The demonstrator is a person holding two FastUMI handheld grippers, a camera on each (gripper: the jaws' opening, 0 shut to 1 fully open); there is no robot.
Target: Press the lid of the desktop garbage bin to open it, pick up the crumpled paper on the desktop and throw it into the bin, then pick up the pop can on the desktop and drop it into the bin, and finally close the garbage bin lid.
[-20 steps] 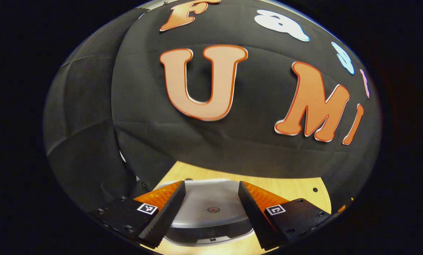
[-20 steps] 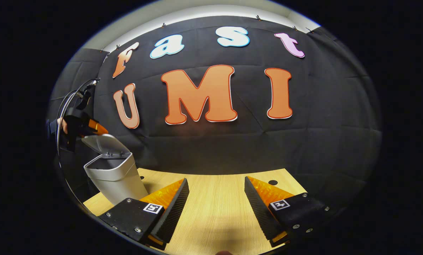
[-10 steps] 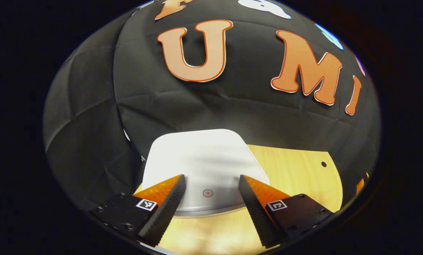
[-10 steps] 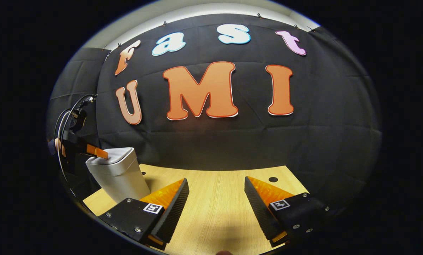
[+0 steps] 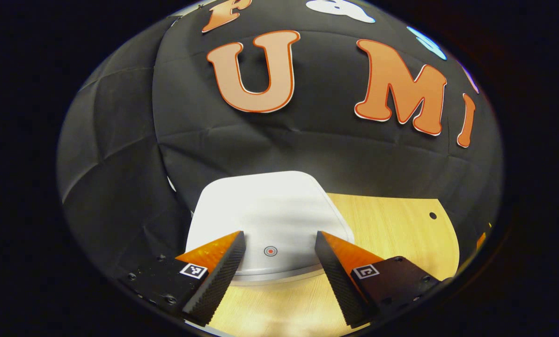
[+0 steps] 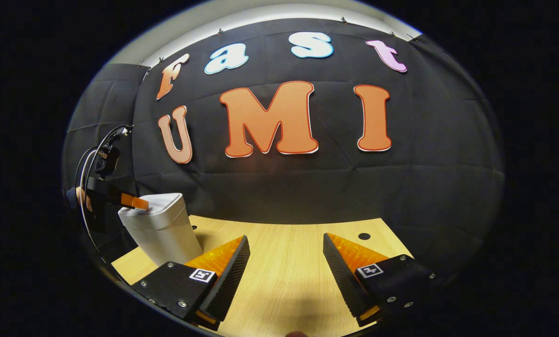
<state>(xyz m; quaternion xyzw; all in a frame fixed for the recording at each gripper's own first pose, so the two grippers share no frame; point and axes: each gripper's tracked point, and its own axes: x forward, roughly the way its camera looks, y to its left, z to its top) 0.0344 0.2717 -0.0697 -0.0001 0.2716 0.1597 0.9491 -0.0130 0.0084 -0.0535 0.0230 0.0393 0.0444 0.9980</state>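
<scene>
- While the lid (image 5: 265, 210) lay flat on the bin (image 6: 160, 229), the closing step was judged to be all but finished; no paper or can was seen on the desk (image 6: 289, 262).
- The left gripper (image 5: 275, 250) was held over the lid's near edge, fingers spread apart and grasping nothing, with the round button mark (image 5: 270, 251) between them.
- Whether the fingers actually touched the lid could not be told.
- The bin was seen standing at the desk's far left corner, near the black cloth wall.
- A firm, straight-down press near that mark was judged best, so that the latch caught and the light bin was not tipped.
- The right gripper (image 6: 286, 269) was kept low over bare desk, released and empty, well apart from the bin.
</scene>
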